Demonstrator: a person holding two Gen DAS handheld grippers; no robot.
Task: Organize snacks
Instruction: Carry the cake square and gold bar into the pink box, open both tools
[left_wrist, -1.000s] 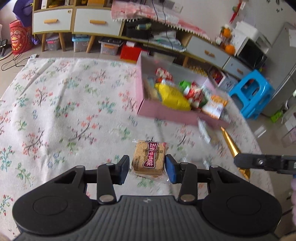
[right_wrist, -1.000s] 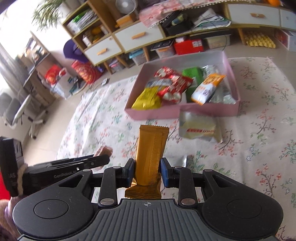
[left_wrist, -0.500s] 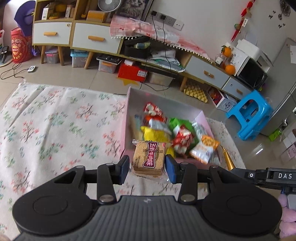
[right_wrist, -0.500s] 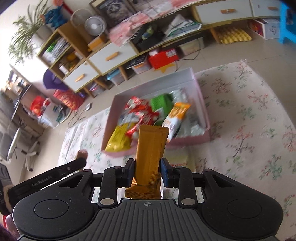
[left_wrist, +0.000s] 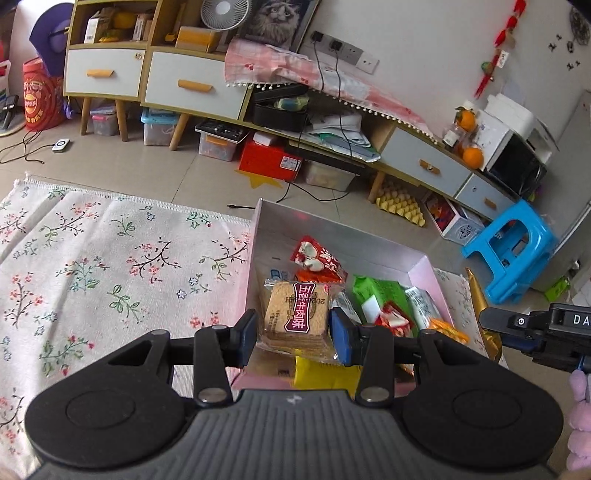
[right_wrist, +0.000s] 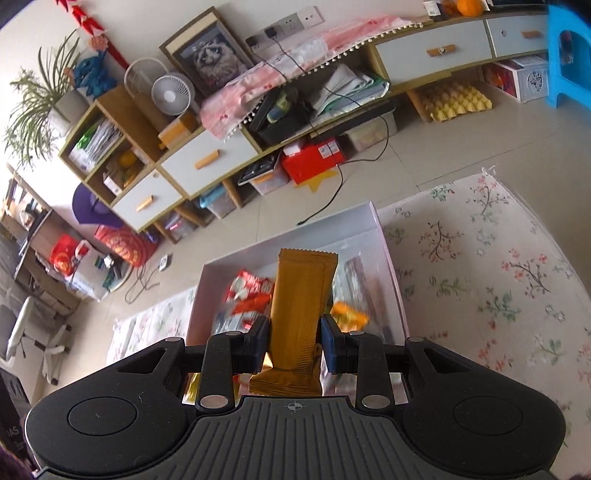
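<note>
My left gripper (left_wrist: 293, 338) is shut on a clear-wrapped biscuit pack (left_wrist: 297, 314) with a maroon label and holds it above the near left part of the pink box (left_wrist: 258, 236). The box holds several snack packets, red, green, yellow and orange. My right gripper (right_wrist: 294, 345) is shut on a gold wrapped bar (right_wrist: 299, 306) that stands upright over the same pink box (right_wrist: 384, 243). The right gripper's body (left_wrist: 535, 326) and the gold bar (left_wrist: 480, 306) also show at the right edge of the left wrist view.
The box sits on a floral cloth (left_wrist: 110, 266) near its far edge. Beyond it are tiled floor, a low cabinet (left_wrist: 177, 85) with drawers, storage bins, a red box (left_wrist: 269, 160) and a blue stool (left_wrist: 513, 247).
Both grippers have risen and moved forward with their snacks, from over the cloth to above the pink box. The view has tilted up toward the cabinet.
</note>
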